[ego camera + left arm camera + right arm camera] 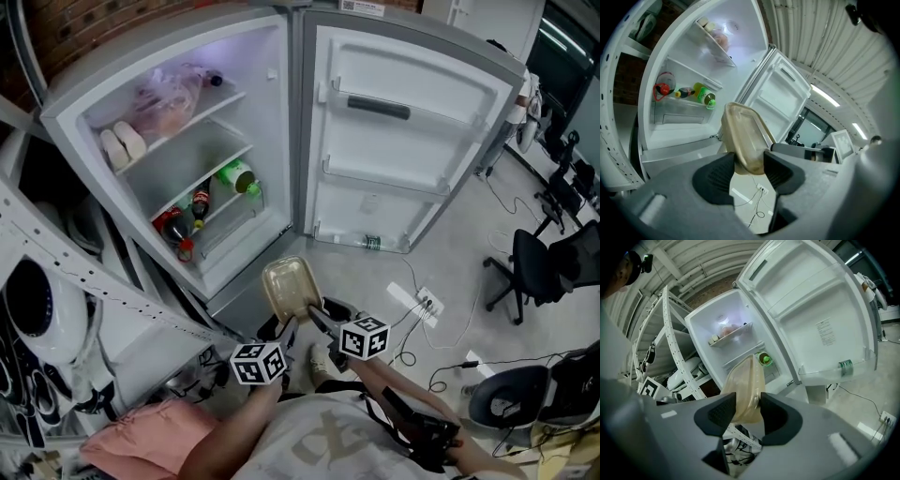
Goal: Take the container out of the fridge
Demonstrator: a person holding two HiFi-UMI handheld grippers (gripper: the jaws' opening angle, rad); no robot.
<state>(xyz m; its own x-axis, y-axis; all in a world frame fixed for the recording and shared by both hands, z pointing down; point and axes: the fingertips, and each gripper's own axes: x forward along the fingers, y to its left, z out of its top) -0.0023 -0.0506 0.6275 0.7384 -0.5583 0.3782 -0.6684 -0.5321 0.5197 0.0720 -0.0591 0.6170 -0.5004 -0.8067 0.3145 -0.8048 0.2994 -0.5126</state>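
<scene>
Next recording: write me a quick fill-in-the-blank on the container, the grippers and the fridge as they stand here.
1. The left gripper and the right gripper are both shut on the ___.
2. The container is held ___ the fridge, in front of it.
3. The fridge door stands ___.
4. The green bottle lies ___ the fridge.

Missing words: container; outside; open; inside
</scene>
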